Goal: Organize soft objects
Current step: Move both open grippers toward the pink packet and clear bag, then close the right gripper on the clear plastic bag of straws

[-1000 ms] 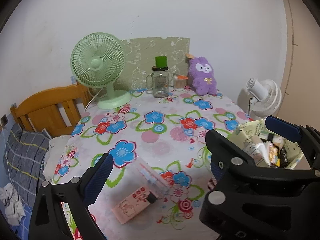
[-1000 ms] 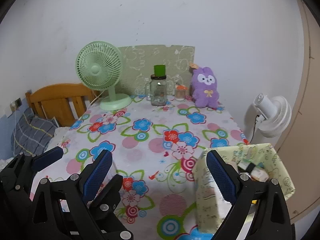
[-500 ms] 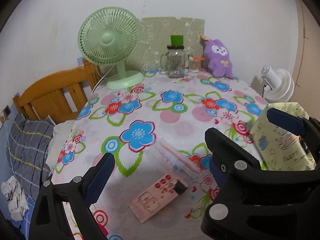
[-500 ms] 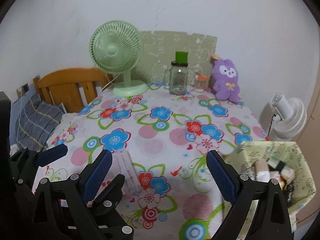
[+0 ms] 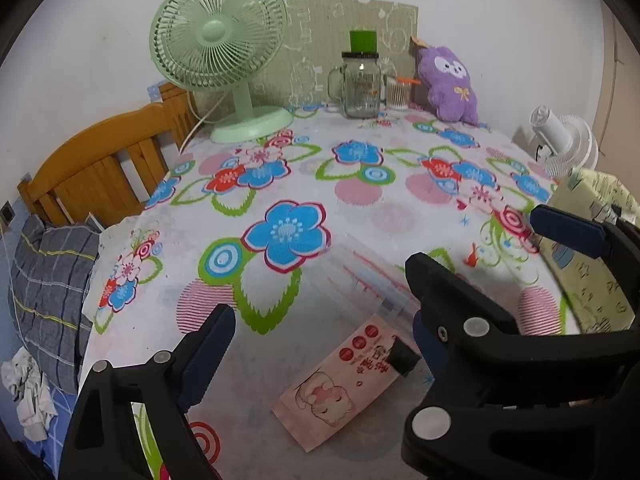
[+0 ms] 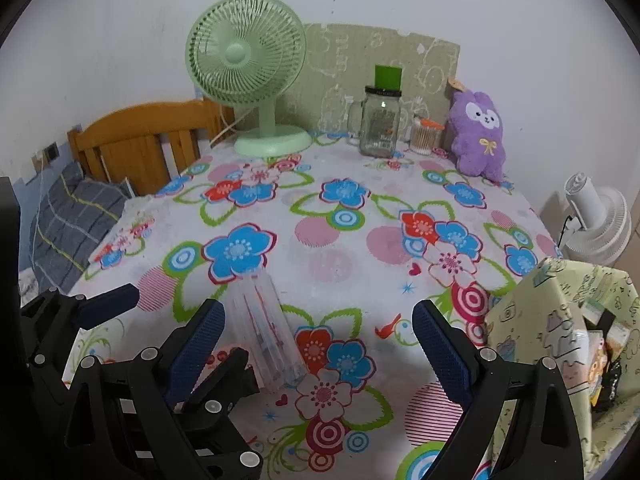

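**Two open grippers above a flowered table with soft items ahead**

A table (image 6: 320, 248) covered in a bright flower-print cloth fills both wrist views. A wooden headboard (image 5: 100, 168) and a grey checked pillow (image 5: 48, 280) lie off to the left of the fingers. Far ahead of the fingers, against the wall, stands a green desk fan (image 6: 256, 76), and right of it a glass mug jar (image 6: 380, 124) with a green cap. To the right of the right gripper's fingers, at the table's edge, sits a pale green fabric bin (image 6: 560, 340) with small packets inside. A white fan (image 6: 596, 220) stands beyond it, off the table.

The left gripper (image 5: 320, 300) hangs over the near part of the table with its fingers spread wide and nothing between them. The right gripper (image 6: 316, 340) is likewise spread and empty.

A purple plush bunny (image 6: 478, 136) sits upright at the far right corner, well ahead of both pairs of fingers. A clear plastic pouch (image 6: 268, 328) lies flat between the right gripper's fingers, nearer the left one. A pink tissue pack (image 5: 344, 384) lies between and just below the left gripper's fingers, touching the pouch's end.
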Demonstrator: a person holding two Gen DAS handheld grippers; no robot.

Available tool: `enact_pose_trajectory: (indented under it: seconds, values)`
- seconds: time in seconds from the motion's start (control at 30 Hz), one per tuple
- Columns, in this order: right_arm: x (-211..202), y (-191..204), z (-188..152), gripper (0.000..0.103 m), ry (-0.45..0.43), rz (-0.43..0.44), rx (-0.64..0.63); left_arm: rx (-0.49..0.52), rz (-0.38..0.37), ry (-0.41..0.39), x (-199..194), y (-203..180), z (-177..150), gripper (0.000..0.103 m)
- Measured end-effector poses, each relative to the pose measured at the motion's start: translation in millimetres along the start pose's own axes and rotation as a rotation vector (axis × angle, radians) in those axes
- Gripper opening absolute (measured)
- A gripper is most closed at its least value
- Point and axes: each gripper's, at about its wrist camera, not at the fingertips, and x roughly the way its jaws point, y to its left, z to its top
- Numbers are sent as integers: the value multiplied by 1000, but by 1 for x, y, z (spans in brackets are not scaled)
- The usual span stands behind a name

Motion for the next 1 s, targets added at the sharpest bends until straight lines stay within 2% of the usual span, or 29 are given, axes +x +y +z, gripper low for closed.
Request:
enact_pose_trajectory:
  seconds: [0.23,0.33,0.5,0.57,0.67,0.87,0.9,0.93,0.97,1.0]
  values:
    - [18,5,-10,96,48,-1,-25,30,-6,41,12,-3,-12,87]
    - [25,5,-14,96,67,3,-23,31,-12,58,16,-3,-16,80]
    - [29,7,-17,96,79,9,-26,18,-37,73,19,-2,-21,74]
    - [29,7,-18,96,81,12,-28,8,-58,80,18,-2,-22,67]
    - [29,8,-19,96,80,17,-30,13,-78,88,15,-4,-24,44]
    - [25,10,-20,96,72,22,-34,10,-74,94,12,-3,-28,31]
    - [24,10,-20,96,70,22,-34,2,-71,93,11,-1,-27,26]
    - [24,10,-20,96,69,23,-35,-5,-51,90,10,1,-27,14]
    - [23,10,-20,96,67,25,-36,-8,-45,94,9,3,-26,8]
    - [23,11,-19,96,65,27,-37,-15,-51,98,10,6,-26,8]
